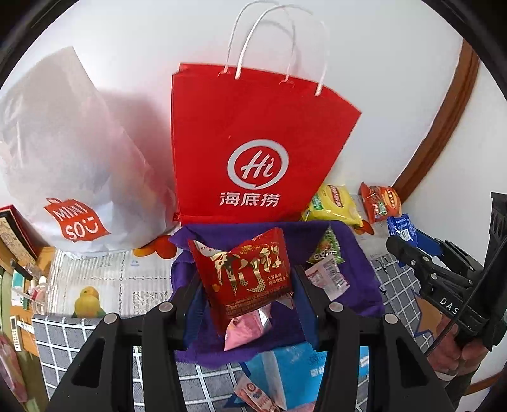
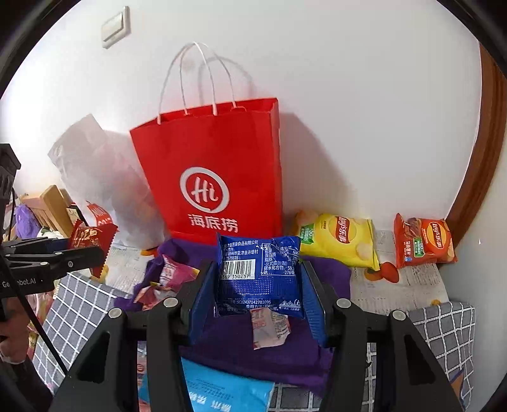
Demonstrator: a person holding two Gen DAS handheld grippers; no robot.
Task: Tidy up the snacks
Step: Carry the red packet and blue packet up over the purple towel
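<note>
White wall backs a checked tablecloth (image 1: 63, 342) where a red paper bag (image 1: 250, 152) stands at 12 o'clock. Left gripper (image 1: 245, 285) clamps a red snack packet (image 1: 244, 279) between its jaws, above the purple cloth (image 1: 358, 253). Right gripper (image 2: 258, 282) grips a blue snack packet (image 2: 258, 272) the same way. Only the right wrist view shows the wall switch (image 2: 115, 27); yellow chips (image 2: 339, 241) and orange chips (image 2: 423, 244) lie at 2 o'clock. A white plastic bag (image 1: 73, 164) sits at 10 o'clock.
</note>
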